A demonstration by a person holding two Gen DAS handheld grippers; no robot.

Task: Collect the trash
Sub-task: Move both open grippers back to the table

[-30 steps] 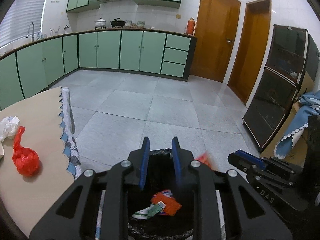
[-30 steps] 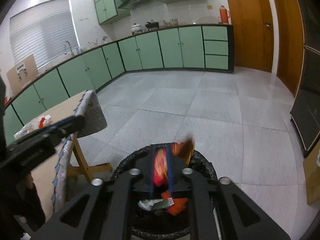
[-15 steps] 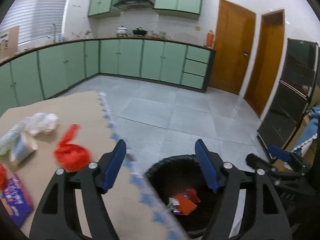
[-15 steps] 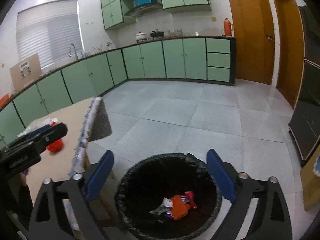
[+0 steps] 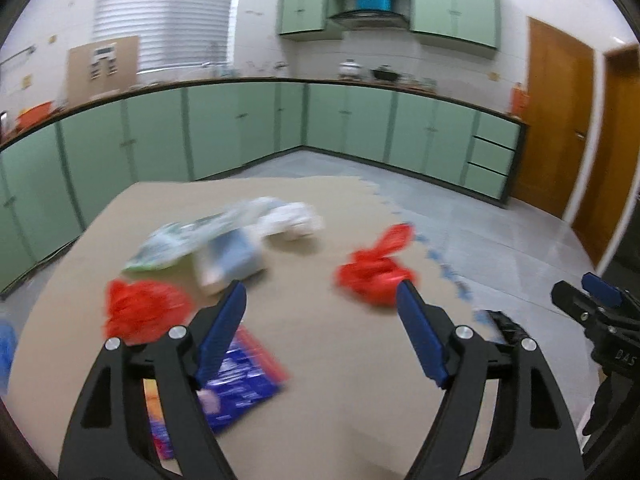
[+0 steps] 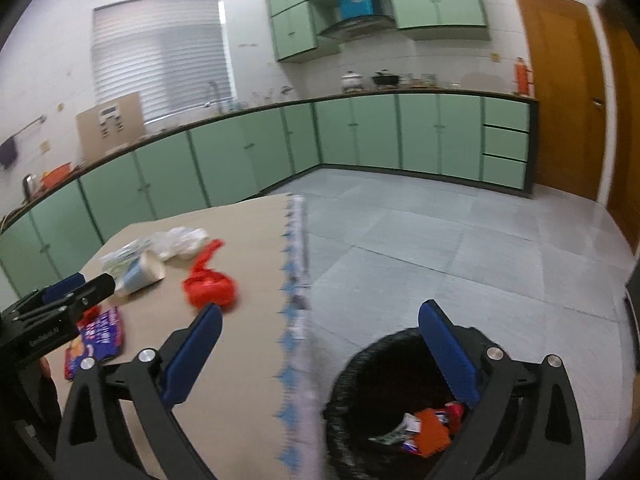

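My left gripper (image 5: 320, 292) hovers over the tan table (image 5: 340, 400), its jaws opening with nothing between them. Ahead of it lie a knotted red bag (image 5: 374, 276), a crumpled red bag (image 5: 142, 310), a blue-purple wrapper (image 5: 240, 376), a white paper cup (image 5: 228, 262), a green-white packet (image 5: 176, 240) and white tissue (image 5: 290, 222). My right gripper (image 6: 320, 308) is open and empty, straddling the table's right edge and the black-lined bin (image 6: 360, 364). Orange and red wrappers (image 6: 428, 428) lie inside the bin. The knotted red bag (image 6: 210, 284) sits just beyond its left finger.
The tablecloth's scalloped blue-trimmed edge (image 6: 296, 320) hangs beside the bin. Green cabinets (image 5: 360, 124) line the far walls, with grey tiled floor (image 6: 460, 248) between. Wooden doors (image 5: 556, 120) stand on the right. The other gripper (image 5: 596, 304) shows at the right of the left wrist view.
Both grippers have gone from nearly shut over the bin to wide apart; the red wrapper dropped from the right one. Both swung left, the left now over the table's trash.
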